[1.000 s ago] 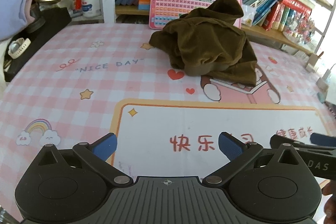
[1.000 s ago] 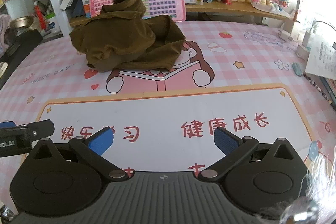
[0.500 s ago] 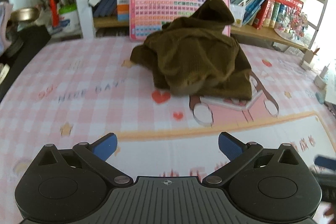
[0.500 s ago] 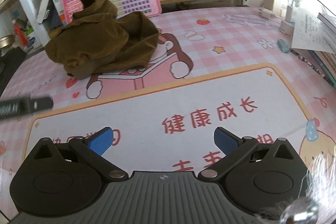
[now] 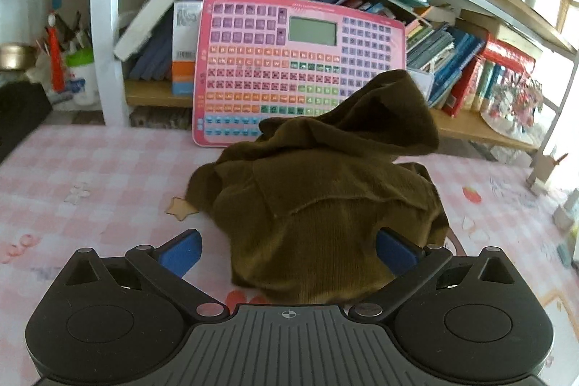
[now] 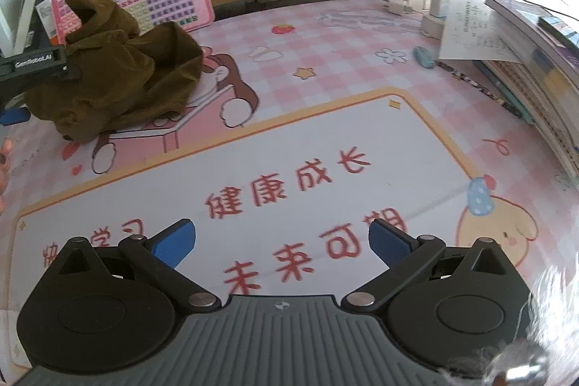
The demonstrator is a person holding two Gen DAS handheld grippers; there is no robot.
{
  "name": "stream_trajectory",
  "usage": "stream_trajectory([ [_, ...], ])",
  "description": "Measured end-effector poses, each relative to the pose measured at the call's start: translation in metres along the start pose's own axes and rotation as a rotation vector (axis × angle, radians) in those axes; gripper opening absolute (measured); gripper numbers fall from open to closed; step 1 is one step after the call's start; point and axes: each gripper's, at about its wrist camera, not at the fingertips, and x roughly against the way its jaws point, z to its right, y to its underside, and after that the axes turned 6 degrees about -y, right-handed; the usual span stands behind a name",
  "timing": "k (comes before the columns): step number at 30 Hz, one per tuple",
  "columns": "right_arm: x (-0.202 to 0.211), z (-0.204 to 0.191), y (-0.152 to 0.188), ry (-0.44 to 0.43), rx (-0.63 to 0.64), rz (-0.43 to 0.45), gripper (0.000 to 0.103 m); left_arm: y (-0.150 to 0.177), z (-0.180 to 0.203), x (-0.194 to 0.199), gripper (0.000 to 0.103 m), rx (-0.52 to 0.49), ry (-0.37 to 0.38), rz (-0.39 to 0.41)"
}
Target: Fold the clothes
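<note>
- Two grippers, both mine, one per hand, each seen from its own wrist camera.
- Left gripper [image 5: 287, 246]: jaws spread wide, holding nothing. Its blue fingertips [image 5: 181, 250] flank the near edge of the garment, one on each side; whether they touch the cloth I cannot tell.
- Right gripper [image 6: 282, 243]: jaws equally wide, empty, poised over the white panel of the mat, well apart from the garment.
- One brown garment [image 5: 325, 205]: crumpled in a heap, one part peaked upward at the back. It lies on the far part of the mat, just in front of the pink toy keyboard and partly over the cartoon figure reading a book. In the right wrist view it sits at far left [image 6: 119, 75], with my left gripper's black body [image 6: 32, 64] against its left side.
- One desk mat [image 6: 325, 67]: pink check with stars, hearts, a strawberry, and a white centre panel bearing red Chinese characters.
- One pink toy keyboard [image 5: 296, 67]: propped upright against the shelf, small grey screen near the top.
- One shelf of books [image 5: 452, 60]: leaning volumes behind and to the right of the keyboard.
- One stack of books and papers [image 6: 524, 42]: at the right edge of the mat.
</note>
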Motion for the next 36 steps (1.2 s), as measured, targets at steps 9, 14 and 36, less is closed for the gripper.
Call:
stream_trajectory([
  [9,0.013,0.017,0.001,0.038,-0.017,0.021,0.103,-0.001,-0.020,-0.028,0.018,0.230,0.105,-0.135],
  [14,0.019,0.021,-0.002,0.011,0.001,0.041,0.103,-0.003,-0.008,0.010,0.010,0.179,0.125,-0.054],
  [36,0.027,0.048,-0.009,-0.101,0.031,0.064,0.103,0.111,0.111,0.139,0.014,-0.425,0.418,-0.126],
])
